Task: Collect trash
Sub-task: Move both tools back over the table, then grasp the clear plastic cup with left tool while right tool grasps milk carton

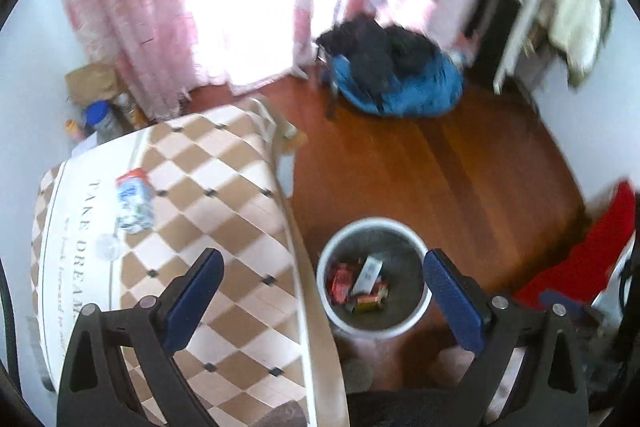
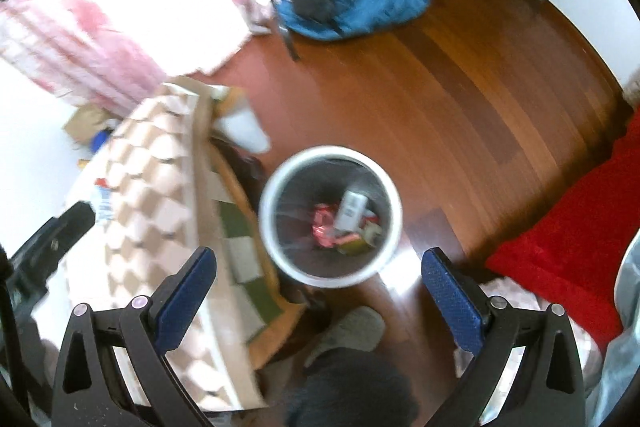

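A white-rimmed trash bin (image 1: 416, 319) stands on the wood floor beside the table; it also shows in the right wrist view (image 2: 394, 223). It holds red wrappers (image 1: 340, 283) and a white box (image 1: 368, 273). A crumpled blue-and-white wrapper (image 1: 134, 201) lies on the checkered tablecloth (image 1: 224, 211), with a clear round lid (image 1: 108, 247) near it. My left gripper (image 1: 324, 303) is open and empty, above the table edge and the bin. My right gripper (image 2: 318, 301) is open and empty, above the bin. The left gripper's body (image 2: 52, 239) shows at the left of the right wrist view.
A blue and black pile of bags (image 1: 392, 75) lies on the floor by the pink curtains (image 1: 132, 7). Bottles and a paper bag (image 1: 96, 107) sit behind the table. A red cloth (image 2: 568, 227) lies at the right. A slippered foot (image 2: 352, 331) is below.
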Demonstrator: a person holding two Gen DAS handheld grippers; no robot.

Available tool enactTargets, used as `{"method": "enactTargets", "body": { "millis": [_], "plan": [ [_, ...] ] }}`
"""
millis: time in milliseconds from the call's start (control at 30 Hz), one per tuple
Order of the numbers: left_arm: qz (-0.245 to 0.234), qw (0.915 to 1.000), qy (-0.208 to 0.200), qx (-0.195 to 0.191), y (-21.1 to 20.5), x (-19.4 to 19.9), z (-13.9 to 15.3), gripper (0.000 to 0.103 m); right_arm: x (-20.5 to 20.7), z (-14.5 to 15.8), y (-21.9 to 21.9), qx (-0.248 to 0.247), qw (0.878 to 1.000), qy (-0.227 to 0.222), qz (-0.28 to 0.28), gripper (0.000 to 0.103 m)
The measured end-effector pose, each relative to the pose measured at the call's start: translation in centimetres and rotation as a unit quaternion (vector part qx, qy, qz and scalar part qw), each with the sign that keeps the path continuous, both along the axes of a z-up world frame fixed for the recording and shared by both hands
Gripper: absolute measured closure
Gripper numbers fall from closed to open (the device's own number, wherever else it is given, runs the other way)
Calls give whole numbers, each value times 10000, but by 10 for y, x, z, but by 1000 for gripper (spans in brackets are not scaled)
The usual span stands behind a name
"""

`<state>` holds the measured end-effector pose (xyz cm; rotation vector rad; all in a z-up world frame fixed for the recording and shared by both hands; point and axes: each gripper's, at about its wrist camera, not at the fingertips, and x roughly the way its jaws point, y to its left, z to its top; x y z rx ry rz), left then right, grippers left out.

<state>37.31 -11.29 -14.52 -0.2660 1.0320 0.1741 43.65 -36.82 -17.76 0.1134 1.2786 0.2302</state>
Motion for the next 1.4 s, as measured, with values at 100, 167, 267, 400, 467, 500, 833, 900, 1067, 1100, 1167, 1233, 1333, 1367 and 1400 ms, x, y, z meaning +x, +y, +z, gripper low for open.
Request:
{"method": "enactTargets", "body": {
  "millis": [100,167,267,400,467,500,833,900,1067,1100,1167,1233,1333,1367,1400],
  "plan": [
    [608,9979,-162,167,60,-14,12,1,-3,24,45,167,9991,-164,366,0],
    [951,9946,-113,402,97,-24,10,1,-3,32,83,250,9972,-210,679,0],
    [1524,9855,232,715,168,-46,-14,1,-1,27,156,279,9922,-194,1203,0],
    [2253,9677,819,775,267,-81,-68,1,3,-1,262,322,9836,-1,1772,0],
    [2483,9602,1068,712,299,-95,-95,1,6,-22,314,307,9790,131,2009,10],
    [2593,9558,1198,692,320,-102,-112,1,9,-35,341,250,9762,209,2144,20],
    [2714,9486,1592,348,377,-111,-175,1,28,-135,495,-605,9596,543,2693,25],
    [2671,9512,1533,166,374,-111,-172,2,26,-144,502,-725,9541,595,2846,50],
    [2168,9681,1018,-733,342,-103,-159,2,25,-132,471,-758,9556,310,2829,50],
    [1993,9714,902,-922,330,-99,-159,2,28,-131,459,-736,9584,315,2738,50],
    [1774,9755,858,-978,315,-90,-160,10,32,-131,437,-693,9634,356,2565,50],
    [1543,9789,946,-953,297,-76,-165,32,35,-137,421,-698,9667,401,2431,50],
    [1364,9816,1049,-828,286,-62,-171,51,33,-139,404,-682,9687,377,2358,51],
    [1333,9824,1092,-718,280,-57,-170,59,32,-140,401,-656,9692,395,2342,51],
    [1318,9830,1140,-581,277,-53,-172,74,31,-140,399,-634,9694,400,2337,51]
  ]
}}
